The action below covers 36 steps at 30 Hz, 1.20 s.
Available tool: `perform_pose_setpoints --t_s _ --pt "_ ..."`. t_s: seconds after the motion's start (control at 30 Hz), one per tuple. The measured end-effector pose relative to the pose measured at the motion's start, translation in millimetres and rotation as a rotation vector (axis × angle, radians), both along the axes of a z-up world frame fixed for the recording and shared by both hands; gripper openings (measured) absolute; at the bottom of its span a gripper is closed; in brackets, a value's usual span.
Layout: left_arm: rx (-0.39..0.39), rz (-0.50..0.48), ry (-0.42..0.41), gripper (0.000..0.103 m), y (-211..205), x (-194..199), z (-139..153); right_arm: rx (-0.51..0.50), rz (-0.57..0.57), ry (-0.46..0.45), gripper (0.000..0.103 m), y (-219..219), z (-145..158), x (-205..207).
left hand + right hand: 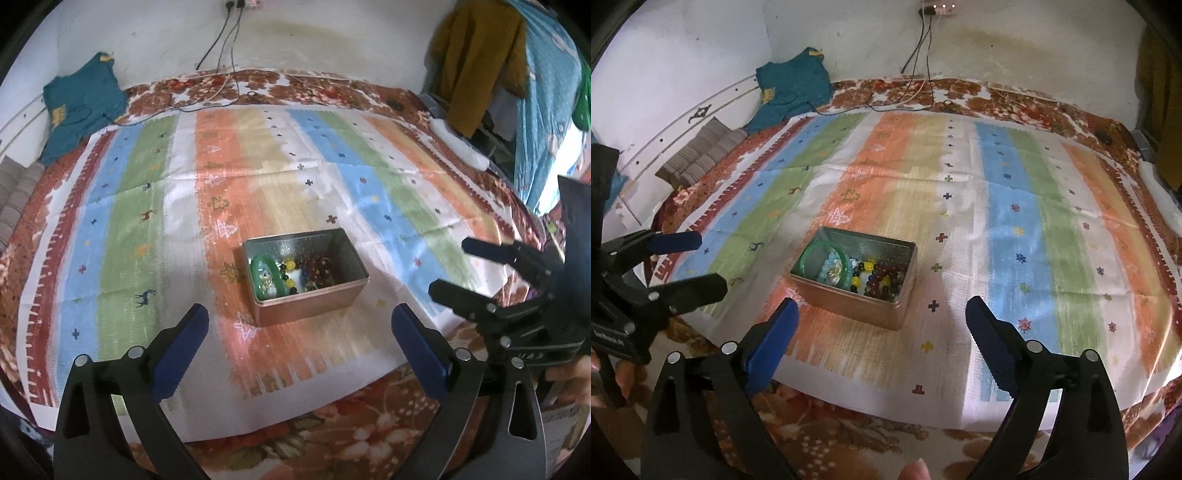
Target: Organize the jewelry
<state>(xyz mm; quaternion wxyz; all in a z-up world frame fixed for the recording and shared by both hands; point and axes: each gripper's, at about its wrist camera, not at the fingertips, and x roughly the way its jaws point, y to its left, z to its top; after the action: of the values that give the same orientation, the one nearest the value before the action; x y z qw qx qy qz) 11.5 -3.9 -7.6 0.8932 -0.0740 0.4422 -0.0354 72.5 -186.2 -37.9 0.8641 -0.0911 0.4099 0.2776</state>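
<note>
Soft, perhaps slightly blurred light; fisheye bends edges, corners vignette dark.

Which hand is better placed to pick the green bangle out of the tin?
Probably the left. The green bangle lies at the left end of the tin, nearer the left tool. Both tools are open and empty; the right tool faces the other end.

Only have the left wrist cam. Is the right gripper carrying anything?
Observer: No. In its own view the right gripper is open, with nothing between its fingers.
Operator: The tin contents are murky here. What's inside the green bangle?
Observer: A pale-blue bead bracelet lies within the green bangle, at the left end of the tin in that view.
</note>
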Motion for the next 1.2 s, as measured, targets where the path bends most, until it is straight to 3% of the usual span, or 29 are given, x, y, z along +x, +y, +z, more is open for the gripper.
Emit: perform_pose_setpoints --t_s 0.2,0.7,1.2 --pt "0.112 0.033 -0.023 0.097 -9.3 -8.0 -0.7 -0.010 -0.001 -0.047 0.095 -0.6 0.7 -7.8" --pt "0.159 0.071 -0.125 0.097 -12.5 -23.1 6.8 0.016 -0.015 -0.098 0.095 -7.5 4.1 -18.7" --pt "0.173 0.073 -0.147 0.097 -16.3 -27.2 7.9 0.030 -0.012 -0.109 0.095 -10.0 4.3 -24.3"
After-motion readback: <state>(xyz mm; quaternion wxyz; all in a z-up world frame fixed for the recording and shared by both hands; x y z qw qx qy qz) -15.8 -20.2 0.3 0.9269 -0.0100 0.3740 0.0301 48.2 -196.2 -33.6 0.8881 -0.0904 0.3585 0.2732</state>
